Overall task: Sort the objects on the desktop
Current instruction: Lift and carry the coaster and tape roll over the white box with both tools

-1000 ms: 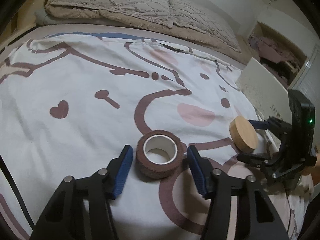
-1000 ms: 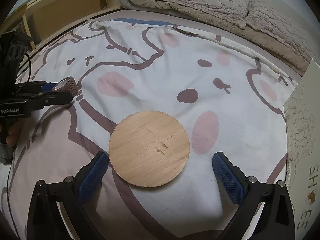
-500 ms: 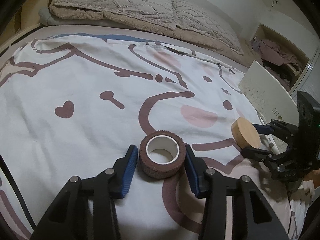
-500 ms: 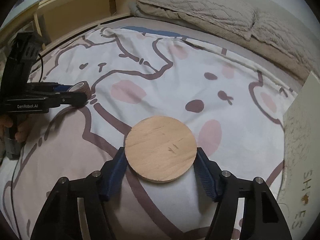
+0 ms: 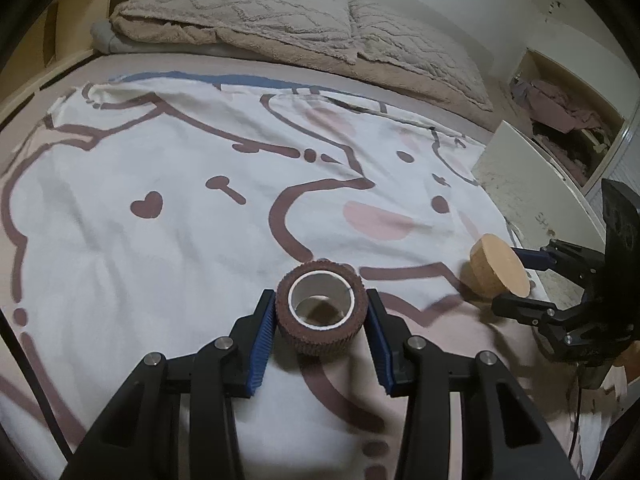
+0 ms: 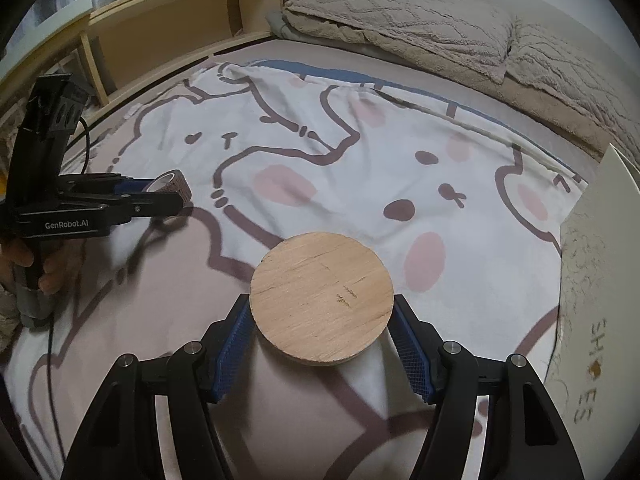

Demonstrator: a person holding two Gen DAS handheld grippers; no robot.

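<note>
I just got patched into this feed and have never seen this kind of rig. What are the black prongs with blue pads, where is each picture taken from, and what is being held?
No robot here: a person holds a two-finger claw in each hand, with a fisheye camera looking along its fingers. One picture looks along the left claw, the other along the right claw. Each also shows the other claw from the side. The surface is a bed with a cartoon-print blanket. The left claw is closed on a brown tape roll, open end up. The right claw is closed on the rim of a round wooden disc. A white box printed with letters stands at the right.
</note>
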